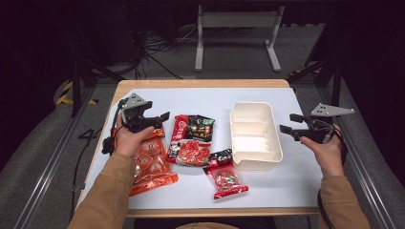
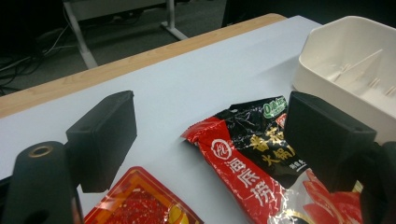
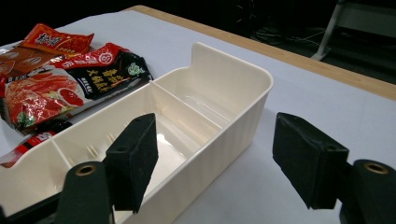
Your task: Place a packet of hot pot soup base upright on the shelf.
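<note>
Packets of food lay on the left half of the worktop (image 1: pixel 286 102), which had a pale blue-white cover and a wooden edge. Nearest to the left gripper (image 1: pixel 154 119) was the orange packet (image 1: pixel 150 164), lying flat at the near left, partly under the left hand (image 1: pixel 128 139). Just right of it lay the big red and black packet (image 1: pixel 192 140), flat, with its black end toward the far side. In the left gripper view this packet (image 2: pixel 252 158) sat between the two black jaws, which stood wide apart above it and pressed on nothing; one corner of the orange packet (image 2: pixel 140 200) showed at the bottom. A small red packet (image 1: pixel 225 177) lay nearer to the person, touching the near left corner of the cream tray (image 1: pixel 254 135).

The tray stood right of the middle, with dividers making compartments, and its long side ran from near to far. The right gripper (image 1: pixel 290 123) hovered just beside the right wall of the tray, in the right hand (image 1: pixel 328 151). Its jaws were also wide apart and held nothing; in the right gripper view, one jaw was over the tray (image 3: pixel 224 116) and the other over bare worktop.
</note>
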A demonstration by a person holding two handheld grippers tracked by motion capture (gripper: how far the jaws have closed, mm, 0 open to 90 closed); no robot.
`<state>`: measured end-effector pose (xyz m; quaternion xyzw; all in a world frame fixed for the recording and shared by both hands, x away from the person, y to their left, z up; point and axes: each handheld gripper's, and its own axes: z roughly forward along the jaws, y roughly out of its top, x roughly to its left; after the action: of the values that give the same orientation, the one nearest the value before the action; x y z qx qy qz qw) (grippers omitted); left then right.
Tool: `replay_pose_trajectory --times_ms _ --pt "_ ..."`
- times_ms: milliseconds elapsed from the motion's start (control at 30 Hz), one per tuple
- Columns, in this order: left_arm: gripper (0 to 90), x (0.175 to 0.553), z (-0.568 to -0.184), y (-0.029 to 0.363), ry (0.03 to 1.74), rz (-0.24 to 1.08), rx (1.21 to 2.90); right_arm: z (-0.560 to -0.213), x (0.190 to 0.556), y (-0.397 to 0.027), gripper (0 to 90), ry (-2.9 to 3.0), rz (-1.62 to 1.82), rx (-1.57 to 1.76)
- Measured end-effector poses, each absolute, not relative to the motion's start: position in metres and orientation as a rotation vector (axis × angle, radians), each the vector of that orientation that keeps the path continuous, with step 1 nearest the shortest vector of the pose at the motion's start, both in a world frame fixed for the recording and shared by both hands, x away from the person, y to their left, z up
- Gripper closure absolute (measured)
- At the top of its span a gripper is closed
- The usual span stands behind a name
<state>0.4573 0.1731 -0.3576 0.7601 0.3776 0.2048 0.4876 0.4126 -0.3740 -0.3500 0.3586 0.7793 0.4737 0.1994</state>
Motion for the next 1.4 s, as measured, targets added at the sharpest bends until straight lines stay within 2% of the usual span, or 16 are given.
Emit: replay_pose_trajectory --times_ms 600,933,1400 --pt "17.5 0.492 -0.379 0.144 0.95 0.44 1.874 -0.354 0.407 -0.379 31.1 2.18 1.316 1.035" --pt "20.4 0.517 -0.401 0.126 0.995 0.387 1.991 -0.358 0.396 -0.387 31.1 2.169 1.302 1.07" --pt "28.5 0.533 -0.425 0.119 1.051 0.313 2.044 -0.361 0.39 -0.391 30.9 2.171 1.292 1.081"
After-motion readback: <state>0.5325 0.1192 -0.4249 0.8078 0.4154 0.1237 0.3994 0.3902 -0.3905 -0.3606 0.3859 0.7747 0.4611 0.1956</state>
